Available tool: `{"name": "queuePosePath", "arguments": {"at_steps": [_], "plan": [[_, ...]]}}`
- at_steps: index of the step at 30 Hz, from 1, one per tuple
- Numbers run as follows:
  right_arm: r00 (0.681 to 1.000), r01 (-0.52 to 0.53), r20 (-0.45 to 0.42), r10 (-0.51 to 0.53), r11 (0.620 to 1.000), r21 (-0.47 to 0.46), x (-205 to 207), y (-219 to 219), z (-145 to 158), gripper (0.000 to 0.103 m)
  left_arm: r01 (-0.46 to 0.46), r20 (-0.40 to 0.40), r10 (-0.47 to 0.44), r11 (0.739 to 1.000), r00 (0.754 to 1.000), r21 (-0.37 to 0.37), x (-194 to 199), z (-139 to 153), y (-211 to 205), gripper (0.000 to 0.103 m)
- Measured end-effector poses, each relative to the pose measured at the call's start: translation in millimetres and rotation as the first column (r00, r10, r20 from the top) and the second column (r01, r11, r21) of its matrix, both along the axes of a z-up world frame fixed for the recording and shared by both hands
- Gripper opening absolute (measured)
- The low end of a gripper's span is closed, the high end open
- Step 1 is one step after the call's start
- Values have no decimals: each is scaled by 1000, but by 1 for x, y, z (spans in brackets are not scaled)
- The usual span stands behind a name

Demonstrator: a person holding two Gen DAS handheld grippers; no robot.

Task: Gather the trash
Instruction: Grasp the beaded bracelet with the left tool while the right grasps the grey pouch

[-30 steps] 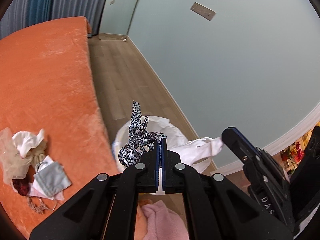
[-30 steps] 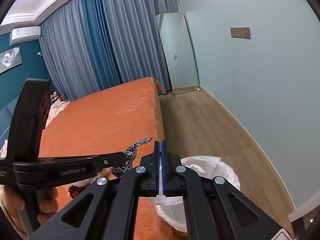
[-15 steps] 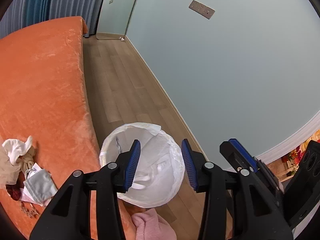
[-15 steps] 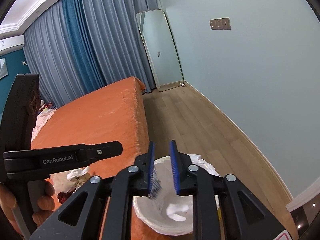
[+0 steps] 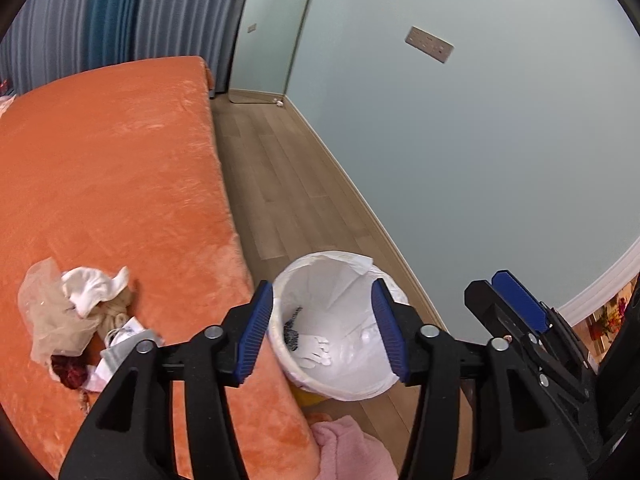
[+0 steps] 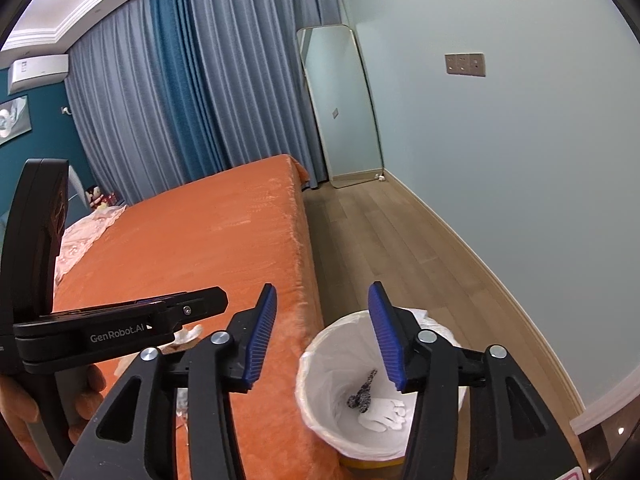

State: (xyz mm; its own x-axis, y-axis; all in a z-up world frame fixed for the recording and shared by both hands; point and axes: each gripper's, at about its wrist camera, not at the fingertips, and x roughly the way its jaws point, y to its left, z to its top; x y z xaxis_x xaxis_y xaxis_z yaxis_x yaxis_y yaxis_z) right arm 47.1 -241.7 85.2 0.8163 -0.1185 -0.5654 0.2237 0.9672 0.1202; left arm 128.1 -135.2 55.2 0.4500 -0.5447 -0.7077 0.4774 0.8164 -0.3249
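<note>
A white-lined trash bin (image 5: 352, 268) stands on the floor beside the orange bed (image 5: 100, 184). A leopard-print strip (image 5: 291, 330) and a white glove (image 5: 318, 350) lie inside it; both also show in the right wrist view, the strip (image 6: 362, 394) and glove (image 6: 384, 414) in the bin (image 6: 320, 356). My left gripper (image 5: 322, 330) is open and empty above the bin. My right gripper (image 6: 322, 338) is open and empty above the bin's left rim. A trash pile (image 5: 76, 320) of white cloth, mesh, a mask and a dark red piece lies on the bed.
A wood floor strip (image 5: 280, 184) runs between the bed and the pale wall. A mirror (image 6: 340, 104) leans at the far end by the blue curtains (image 6: 180, 92). A pink fuzzy item (image 5: 352, 452) lies low beside the bin. White lace fabric (image 6: 84, 232) lies far left.
Both grippers opened. The leopard-print strip left my left gripper and the white glove left my right gripper; both now lie in the bin.
</note>
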Motion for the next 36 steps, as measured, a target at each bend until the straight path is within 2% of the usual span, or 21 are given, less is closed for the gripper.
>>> {"name": "queuePosePath", "arguments": {"at_steps": [5,11,17,23,30,36], "plan": [[998,-53,-16,53,999,2,1,31,-3,50,-77,8,77,996,997,34,-1,-8,45,54],[991,-121,-52,122,992,22,7,72,-16,50,-187,-22,188,981,982,50,2,-26,113,54],[980,-174,-92,176,984,35,13,107,-34,50,-300,-47,304,951,952,76,4,-49,180,54],[967,-212,-135,217,976,46,22,139,-55,50,-372,-97,380,923,920,97,2,-78,231,54],[947,-249,-196,254,967,53,31,175,-89,50,-416,-140,432,900,891,129,0,-109,263,54],[930,-255,-254,266,964,76,39,193,-126,50,-427,-235,461,886,856,180,2,-159,280,54]]}}
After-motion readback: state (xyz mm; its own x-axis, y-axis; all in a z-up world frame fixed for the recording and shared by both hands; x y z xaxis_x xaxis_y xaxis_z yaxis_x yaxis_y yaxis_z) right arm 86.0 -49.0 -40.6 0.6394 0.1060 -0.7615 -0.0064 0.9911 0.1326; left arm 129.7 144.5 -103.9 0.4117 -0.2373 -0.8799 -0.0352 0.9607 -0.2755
